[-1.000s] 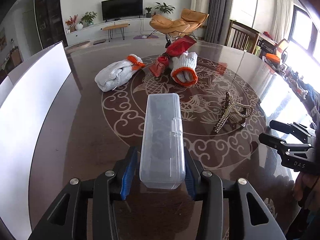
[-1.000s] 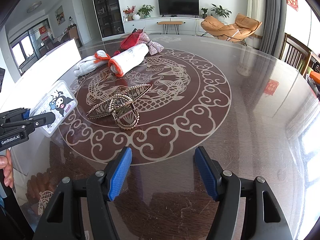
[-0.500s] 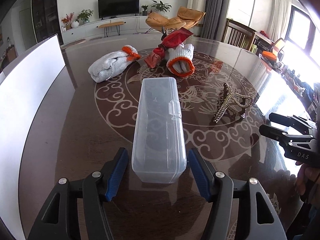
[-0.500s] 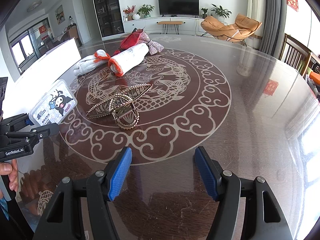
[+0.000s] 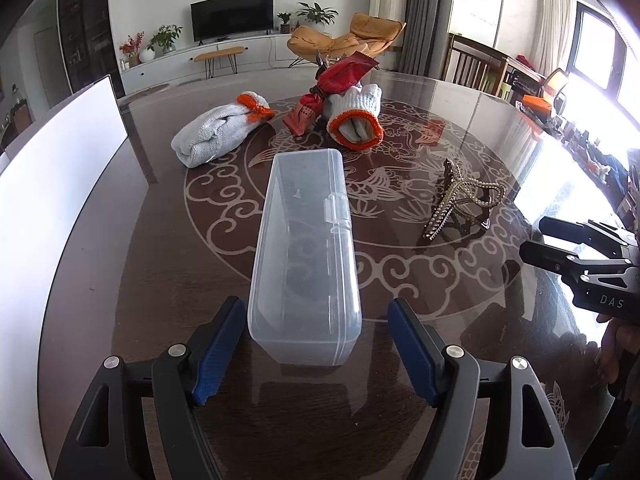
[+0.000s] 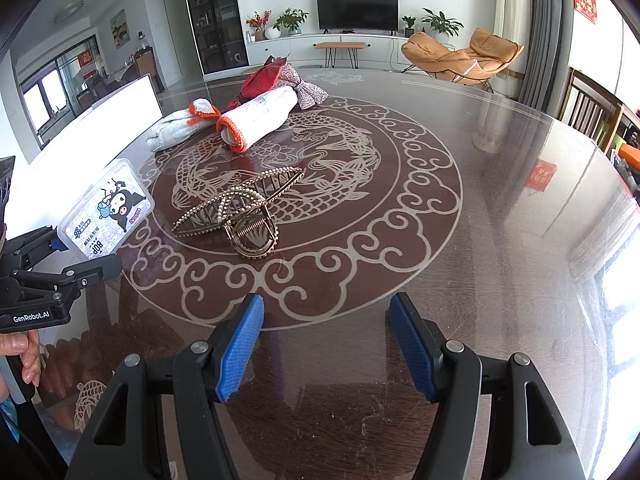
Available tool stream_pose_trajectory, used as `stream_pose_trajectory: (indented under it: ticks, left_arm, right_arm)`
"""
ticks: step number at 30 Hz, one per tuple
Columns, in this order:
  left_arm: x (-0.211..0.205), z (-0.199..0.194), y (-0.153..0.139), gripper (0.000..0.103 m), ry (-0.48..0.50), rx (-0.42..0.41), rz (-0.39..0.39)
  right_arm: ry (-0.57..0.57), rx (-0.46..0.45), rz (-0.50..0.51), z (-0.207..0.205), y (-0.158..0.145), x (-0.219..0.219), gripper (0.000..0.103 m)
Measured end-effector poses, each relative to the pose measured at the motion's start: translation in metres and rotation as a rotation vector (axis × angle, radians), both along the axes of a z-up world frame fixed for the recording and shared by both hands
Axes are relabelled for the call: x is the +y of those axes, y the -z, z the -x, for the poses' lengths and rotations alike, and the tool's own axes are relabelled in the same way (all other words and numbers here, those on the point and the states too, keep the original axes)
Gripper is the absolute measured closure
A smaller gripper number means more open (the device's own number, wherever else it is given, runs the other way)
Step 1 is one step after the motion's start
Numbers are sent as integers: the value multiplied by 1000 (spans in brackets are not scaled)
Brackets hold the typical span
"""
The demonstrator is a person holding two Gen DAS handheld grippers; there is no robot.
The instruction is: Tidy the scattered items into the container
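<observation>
Two gloves (image 5: 218, 136) | one clear case (image 5: 306, 248) between opening left fingers (image 5: 218, 344) | one hair claw (image 6: 240, 210) | right fingers (image 6: 240, 348) apart, empty

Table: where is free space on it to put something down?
The table is bare right of the hair claw, out to its far rim. Crowded: the far left, where two rolled gloves and a red packet cluster behind the plastic box.

Beyond my work area I see a dark round table (image 6: 500, 240) with a pale fish-and-cloud inlay. A television (image 6: 357, 10) stands on a long white cabinet (image 6: 320, 46), potted plants (image 6: 294, 20) flank it, and an orange lounge chair (image 6: 464, 56) sits to its right. A white board (image 5: 52, 184) stands upright at the table's left edge.
</observation>
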State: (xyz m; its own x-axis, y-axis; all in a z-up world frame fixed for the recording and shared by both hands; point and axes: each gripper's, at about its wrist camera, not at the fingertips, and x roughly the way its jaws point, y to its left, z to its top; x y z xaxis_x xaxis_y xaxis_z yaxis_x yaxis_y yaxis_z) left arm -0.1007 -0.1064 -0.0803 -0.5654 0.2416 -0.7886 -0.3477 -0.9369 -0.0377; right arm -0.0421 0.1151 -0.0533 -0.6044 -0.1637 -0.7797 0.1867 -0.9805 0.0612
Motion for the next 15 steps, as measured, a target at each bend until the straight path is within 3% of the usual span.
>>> stream_pose_trajectory:
  ticks: [2,5,15]
  left_arm:
    - [0,0,0,29,-1,0,-2]
    - [0,2,2,16,-12,-12,5]
    - [-1,2,3,15,-23,-11,7]
  right_arm:
    - [0,0,0,0,0,0,36]
    - [0,0,-1,0,0,0,36]
    - [0,0,-2,0,0,0,36]
